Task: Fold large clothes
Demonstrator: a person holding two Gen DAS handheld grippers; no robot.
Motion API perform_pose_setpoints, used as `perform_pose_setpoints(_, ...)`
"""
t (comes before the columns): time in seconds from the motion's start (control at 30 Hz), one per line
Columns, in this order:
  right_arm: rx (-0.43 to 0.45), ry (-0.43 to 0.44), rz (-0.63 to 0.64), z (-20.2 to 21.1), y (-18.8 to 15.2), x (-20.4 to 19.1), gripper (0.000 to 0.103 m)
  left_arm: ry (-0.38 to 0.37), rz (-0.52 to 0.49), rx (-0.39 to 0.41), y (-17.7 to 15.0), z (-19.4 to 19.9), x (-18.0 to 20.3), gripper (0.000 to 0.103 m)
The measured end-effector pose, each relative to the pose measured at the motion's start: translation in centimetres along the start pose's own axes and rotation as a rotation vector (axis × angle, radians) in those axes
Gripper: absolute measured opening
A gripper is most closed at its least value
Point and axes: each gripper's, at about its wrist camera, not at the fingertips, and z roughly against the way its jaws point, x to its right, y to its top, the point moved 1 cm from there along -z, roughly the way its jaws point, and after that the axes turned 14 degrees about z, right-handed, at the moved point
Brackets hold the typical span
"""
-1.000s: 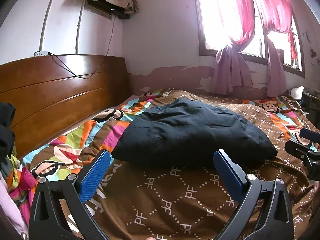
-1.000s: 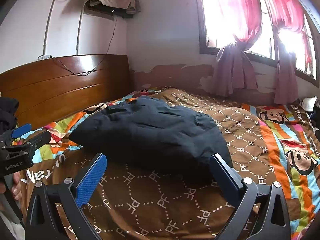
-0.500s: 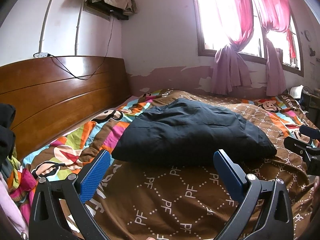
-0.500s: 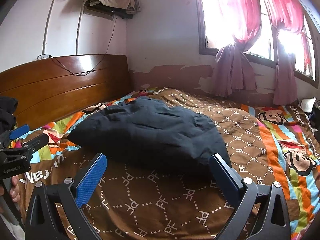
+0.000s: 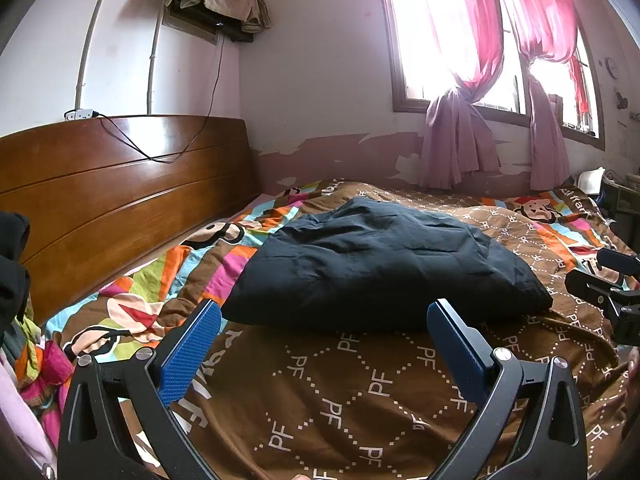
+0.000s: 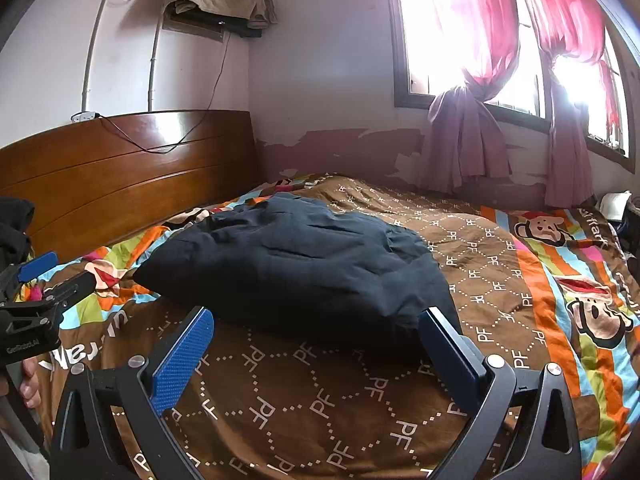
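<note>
Gaping wide and empty, the left gripper and right gripper hang above the bedspread; the folded dark garment lies just beyond both, its long axis running left-right, neither clearly nearer.

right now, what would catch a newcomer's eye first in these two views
A puffy dark navy garment lies bundled mid-bed on a brown patterned quilt with cartoon monkeys. Bright pink curtains glow at the sunlit window on the far wall. Both the left gripper and right gripper have jaws open, holding nothing.
</note>
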Motion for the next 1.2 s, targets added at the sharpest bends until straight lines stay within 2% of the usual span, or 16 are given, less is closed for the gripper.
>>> perform_pose_setpoints(1.2, -0.024, -0.007, -0.02, -0.8, -0.24, -0.21, 0.103, -0.004, -0.002, 0.001, -0.1, 0.12, 0.07, 0.101)
